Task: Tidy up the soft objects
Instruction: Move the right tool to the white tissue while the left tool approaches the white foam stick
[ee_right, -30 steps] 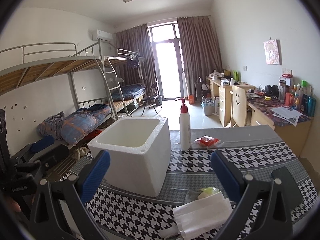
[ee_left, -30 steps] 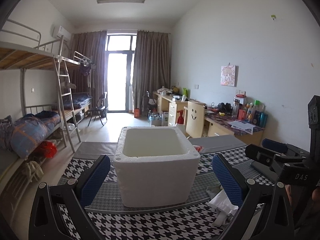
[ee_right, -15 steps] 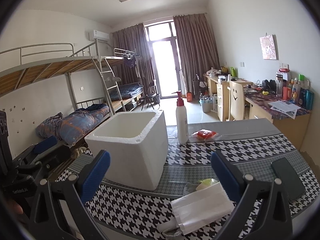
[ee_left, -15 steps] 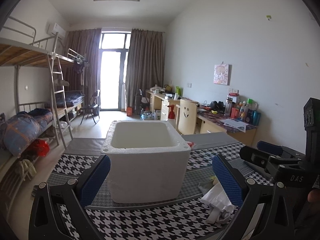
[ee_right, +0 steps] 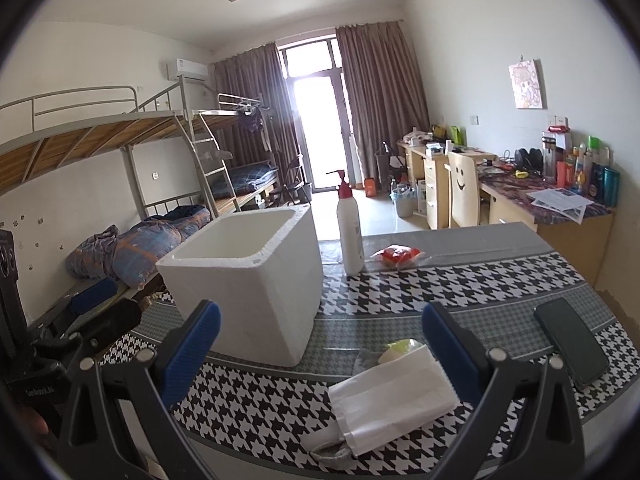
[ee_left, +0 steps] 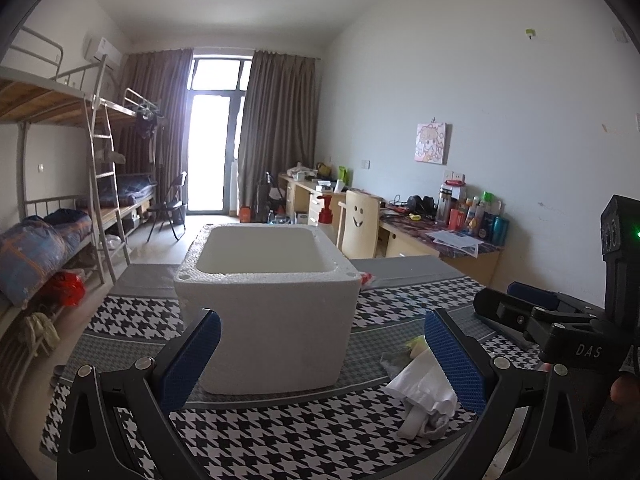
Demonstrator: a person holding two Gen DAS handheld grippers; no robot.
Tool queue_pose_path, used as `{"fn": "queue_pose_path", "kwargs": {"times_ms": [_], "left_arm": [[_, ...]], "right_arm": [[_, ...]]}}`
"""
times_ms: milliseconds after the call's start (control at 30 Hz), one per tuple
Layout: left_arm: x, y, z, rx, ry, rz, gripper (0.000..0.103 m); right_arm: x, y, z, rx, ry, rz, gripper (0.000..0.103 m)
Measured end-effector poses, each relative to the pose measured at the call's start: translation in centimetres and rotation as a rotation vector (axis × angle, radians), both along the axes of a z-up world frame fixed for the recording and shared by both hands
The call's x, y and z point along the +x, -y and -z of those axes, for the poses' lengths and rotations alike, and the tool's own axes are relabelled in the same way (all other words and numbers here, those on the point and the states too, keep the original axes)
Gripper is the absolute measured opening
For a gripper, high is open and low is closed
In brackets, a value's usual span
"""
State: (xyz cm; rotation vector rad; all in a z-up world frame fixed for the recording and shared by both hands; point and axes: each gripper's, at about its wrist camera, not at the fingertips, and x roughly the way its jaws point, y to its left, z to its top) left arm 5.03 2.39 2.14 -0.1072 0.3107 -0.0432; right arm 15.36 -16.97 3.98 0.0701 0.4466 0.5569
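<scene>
A white foam box [ee_left: 268,304] stands open on the houndstooth table [ee_left: 280,440]; it also shows in the right wrist view [ee_right: 248,284]. A white soft packet [ee_right: 394,400] lies near the front edge, over a small yellow-green item [ee_right: 394,350]; the packet shows in the left wrist view [ee_left: 424,396] too. A red packet [ee_right: 398,256] lies at the back. My left gripper [ee_left: 320,360] is open and empty, facing the box. My right gripper [ee_right: 320,352] is open and empty above the white packet.
A white pump bottle [ee_right: 350,232] stands behind the box. A dark phone [ee_right: 572,340] lies at the table's right. Bunk beds [ee_right: 120,184] line the left wall, desks and a chair [ee_right: 464,196] the right.
Both grippers have drifted slightly; the box sits lower and more to the left in the left wrist view. The white packet shows more fully under the right gripper. Both jaws stay open.
</scene>
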Motion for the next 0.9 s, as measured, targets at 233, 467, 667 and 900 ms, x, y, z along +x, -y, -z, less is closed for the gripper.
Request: {"fn": "queue_pose_path", "kwargs": {"times_ms": [233, 467, 667, 900], "left_arm": [[0.0, 0.4, 0.8, 0.002, -0.009, 0.008, 0.102], [0.2, 0.9, 1.3, 0.000, -0.016, 0.037, 0.102], [0.2, 1.9, 1.8, 0.022, -0.018, 0.063, 0.102], [0.7, 2.6, 2.6, 0.011, -0.053, 0.092, 0.102]], "right_arm": [[0.0, 0.8, 0.9, -0.009, -0.015, 0.018, 0.102], [0.0, 1.4, 1.6, -0.016, -0.028, 0.036, 0.102], [0.1, 2.1, 2.2, -0.015, -0.045, 0.055, 0.102], [0.2, 2.8, 2.8, -0.030, -0.058, 0.077, 0.102]]}}
